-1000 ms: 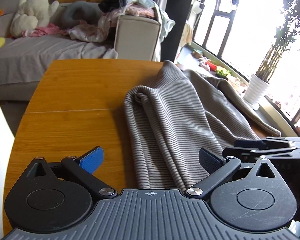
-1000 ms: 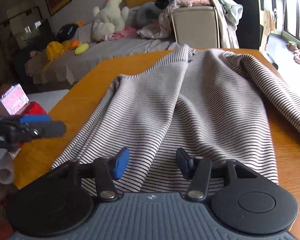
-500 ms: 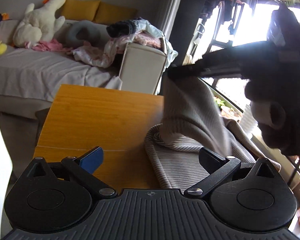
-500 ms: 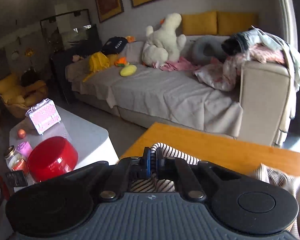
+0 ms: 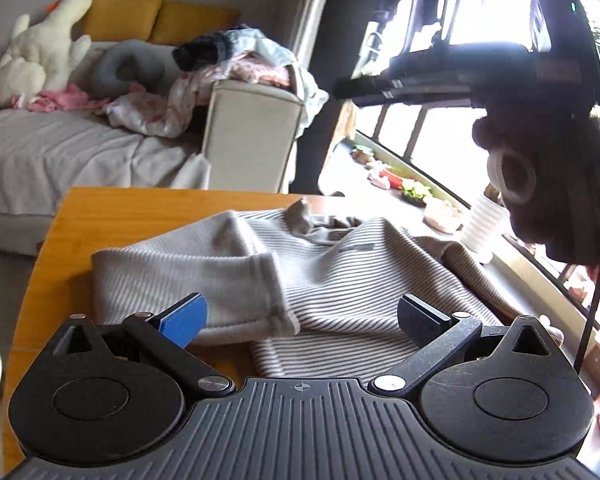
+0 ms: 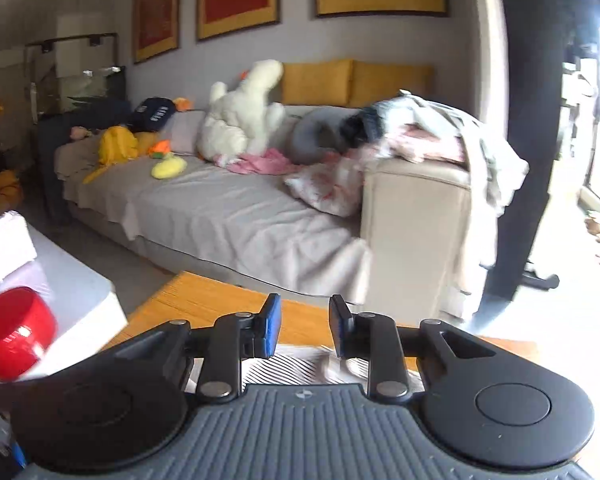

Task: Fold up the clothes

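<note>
A grey-and-white striped garment (image 5: 340, 264) lies on the wooden table (image 5: 112, 216), with one part folded over onto itself at the left. My left gripper (image 5: 300, 316) hovers low over its near edge, open wide, with nothing between its fingers. The right gripper (image 5: 340, 92) shows in the left wrist view high at the upper right, held by a gloved hand above the cloth. In the right wrist view the right gripper (image 6: 305, 330) has its jaws opening, with nothing between the pads. A strip of the garment (image 6: 288, 366) lies below them on the table (image 6: 204, 304).
Beyond the table's far edge stands a sofa (image 6: 240, 216) with a white plush toy (image 6: 244, 116) and a pile of clothes (image 5: 236, 64) on its armrest. A red bowl (image 6: 14, 338) sits on a white low table at the left. A window sill with a white pot (image 5: 482, 228) runs along the right.
The right gripper shut on an edge of the garment, lifted it up and across, then let go. The folded part now lies on the garment. The left gripper shifted along the cloth.
</note>
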`<state>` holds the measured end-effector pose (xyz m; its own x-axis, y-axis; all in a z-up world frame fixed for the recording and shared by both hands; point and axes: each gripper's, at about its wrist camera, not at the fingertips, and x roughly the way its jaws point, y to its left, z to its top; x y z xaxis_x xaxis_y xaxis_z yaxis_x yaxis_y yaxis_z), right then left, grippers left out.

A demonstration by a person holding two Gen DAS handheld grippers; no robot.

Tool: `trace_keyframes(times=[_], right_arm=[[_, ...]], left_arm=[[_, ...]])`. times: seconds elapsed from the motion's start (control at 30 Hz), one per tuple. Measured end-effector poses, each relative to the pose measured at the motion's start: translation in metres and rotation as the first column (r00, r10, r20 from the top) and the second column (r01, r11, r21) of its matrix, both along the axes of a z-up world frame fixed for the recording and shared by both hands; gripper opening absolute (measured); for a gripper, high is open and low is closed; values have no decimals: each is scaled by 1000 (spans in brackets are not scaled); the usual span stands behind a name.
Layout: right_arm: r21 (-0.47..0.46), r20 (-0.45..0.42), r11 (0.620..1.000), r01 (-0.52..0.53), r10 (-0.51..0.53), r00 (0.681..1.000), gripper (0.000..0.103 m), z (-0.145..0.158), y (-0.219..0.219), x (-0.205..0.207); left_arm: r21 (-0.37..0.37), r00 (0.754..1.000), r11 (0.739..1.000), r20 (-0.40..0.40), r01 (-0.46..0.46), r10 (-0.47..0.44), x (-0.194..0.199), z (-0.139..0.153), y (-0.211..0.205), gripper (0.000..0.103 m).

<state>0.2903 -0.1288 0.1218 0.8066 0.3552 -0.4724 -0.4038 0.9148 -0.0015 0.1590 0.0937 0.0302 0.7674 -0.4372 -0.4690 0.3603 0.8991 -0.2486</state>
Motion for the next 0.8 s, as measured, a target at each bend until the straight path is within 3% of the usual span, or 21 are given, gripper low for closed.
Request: trace_keyframes(times=[0.07, 0.17, 0.27, 0.3, 0.33, 0.37, 0.4, 0.47, 0.5, 0.53, 0.57, 0.63, 0.7, 0.8], right_arm=[[-45, -34, 995, 92, -93, 995, 26, -23, -42, -17], [-38, -163, 995, 91, -97, 982, 26, -69, -79, -51], [-111, -245, 993, 38, -64, 967, 31, -114, -82, -84], [-135, -236, 991, 25, -56, 970, 34, -127, -80, -99], [-148, -185, 989, 18, -45, 982, 41, -132, -78, -113], [-144, -185, 989, 14, -41, 982, 43, -132, -79, -118], [-140, -186, 990, 10, -36, 982, 43, -133, -80, -122], [-101, -212, 995, -7, -15, 977, 43, -121, -83, -116], [-81, -184, 997, -15, 0, 983, 43, -110, -83, -108], [-93, -143, 995, -29, 15, 990, 40, -96, -79, -97], [-106, -103, 993, -42, 31, 994, 30, -83, -74, -85], [-116, -79, 990, -81, 72, 994, 21, -65, -61, -46], [-93, -118, 990, -104, 93, 989, 22, -58, -46, -1], [-70, -193, 990, -123, 107, 975, 28, -75, -6, 60]], left_arm=[[9, 999, 999, 16, 49, -50, 11, -4, -27, 103], [16, 994, 994, 4, 112, -112, 31, -21, -62, 103], [128, 996, 988, -15, 90, -89, 55, -45, -84, 103], [155, 997, 986, -53, 64, -56, 67, -51, -82, 103], [129, 994, 990, -100, 51, -38, 79, -53, -76, 103], [93, 993, 995, -112, 32, -22, 89, -52, -62, 103], [109, 996, 994, -92, -7, 17, 95, -48, -52, 103], [218, 990, 968, -37, -125, 136, 107, -44, -39, 103], [245, 984, 955, -27, -166, 178, 112, -42, -31, 103], [215, 981, 961, -48, -173, 187, 113, -38, -22, 103], [154, 981, 974, -83, -164, 178, 111, -33, -13, 103], [60, 986, 990, -104, -125, 131, 98, -26, -10, 103], [9, 994, 998, -90, -60, 60, 77, -23, -21, 103], [14, 995, 1000, -94, 25, -24, 56, -39, -43, 103]])
